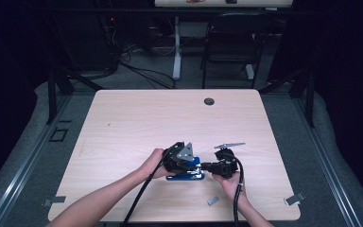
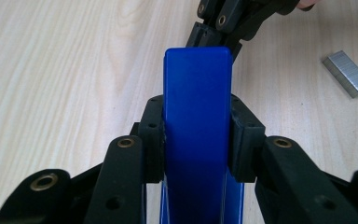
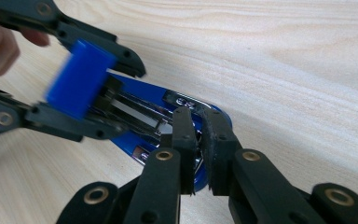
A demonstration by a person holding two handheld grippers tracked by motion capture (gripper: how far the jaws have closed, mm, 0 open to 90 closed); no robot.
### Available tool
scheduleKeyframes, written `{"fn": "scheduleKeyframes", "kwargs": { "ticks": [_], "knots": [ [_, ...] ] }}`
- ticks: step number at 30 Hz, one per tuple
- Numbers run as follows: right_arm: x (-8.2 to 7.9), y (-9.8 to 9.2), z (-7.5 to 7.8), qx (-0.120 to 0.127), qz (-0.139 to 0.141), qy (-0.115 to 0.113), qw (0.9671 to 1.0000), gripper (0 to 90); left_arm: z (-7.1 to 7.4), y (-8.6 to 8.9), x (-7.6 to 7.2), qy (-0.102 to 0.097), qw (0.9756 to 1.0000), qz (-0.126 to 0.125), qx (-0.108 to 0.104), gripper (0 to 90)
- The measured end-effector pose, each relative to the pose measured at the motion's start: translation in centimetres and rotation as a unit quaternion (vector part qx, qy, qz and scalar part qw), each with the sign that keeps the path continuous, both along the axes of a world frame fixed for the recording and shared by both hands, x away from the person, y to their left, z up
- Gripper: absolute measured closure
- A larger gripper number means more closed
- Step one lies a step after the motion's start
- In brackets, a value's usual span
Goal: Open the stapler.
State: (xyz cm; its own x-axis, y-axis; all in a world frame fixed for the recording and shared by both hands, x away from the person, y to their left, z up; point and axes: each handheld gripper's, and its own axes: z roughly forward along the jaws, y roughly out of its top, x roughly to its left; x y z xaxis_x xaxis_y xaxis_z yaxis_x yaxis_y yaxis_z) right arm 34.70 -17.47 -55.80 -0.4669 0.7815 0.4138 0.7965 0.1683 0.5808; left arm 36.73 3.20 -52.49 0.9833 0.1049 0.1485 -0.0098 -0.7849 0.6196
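Note:
A blue stapler (image 1: 184, 176) lies near the table's front edge with its top arm swung up. My left gripper (image 1: 192, 164) is shut on that blue top arm (image 2: 197, 93), its pads pressing both sides; the same grip shows in the right gripper view (image 3: 79, 77). The open metal staple channel (image 3: 135, 114) lies bare below it. My right gripper (image 3: 199, 140) is shut, its tips down at the stapler's front end; whether they pinch a thin part I cannot tell. It reaches in from the right (image 1: 205, 166). A strip of staples (image 2: 349, 73) lies loose on the table (image 1: 212, 201).
The wooden table (image 1: 170, 118) has a round cable grommet (image 1: 209, 101) near its far edge and small metal clips at its front corners (image 1: 293, 199). A black chair (image 1: 231, 42) and cables stand on the floor beyond.

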Motion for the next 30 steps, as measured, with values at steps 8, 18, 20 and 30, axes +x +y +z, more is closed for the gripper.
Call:
{"fn": "scheduleKeyframes", "kwargs": {
  "ticks": [8, 18, 20, 30],
  "knots": [
    [-0.1, 0.3, 0.1, -0.010, 0.002, -0.010, 0.9999, 85.2, 0.7, 1.1, -0.2, 0.006, 0.9999, 0.006, -0.013, 64.7],
    [-0.2, 0.4, 0.2, -0.017, 0.002, -0.011, 0.9998, 85.3, 1.4, 2.7, -0.4, 0.015, 0.9995, 0.016, -0.021, 65.0],
    [-0.2, 0.4, 0.2, -0.017, 0.001, -0.012, 0.9998, 85.3, 1.5, 3.0, -0.4, 0.019, 0.9995, 0.015, -0.022, 65.1],
    [-0.3, 0.5, 0.2, -0.018, 0.002, -0.016, 0.9997, 85.4, 1.7, 5.2, -0.5, 0.033, 0.9982, 0.021, -0.045, 65.3]
  ]
}}
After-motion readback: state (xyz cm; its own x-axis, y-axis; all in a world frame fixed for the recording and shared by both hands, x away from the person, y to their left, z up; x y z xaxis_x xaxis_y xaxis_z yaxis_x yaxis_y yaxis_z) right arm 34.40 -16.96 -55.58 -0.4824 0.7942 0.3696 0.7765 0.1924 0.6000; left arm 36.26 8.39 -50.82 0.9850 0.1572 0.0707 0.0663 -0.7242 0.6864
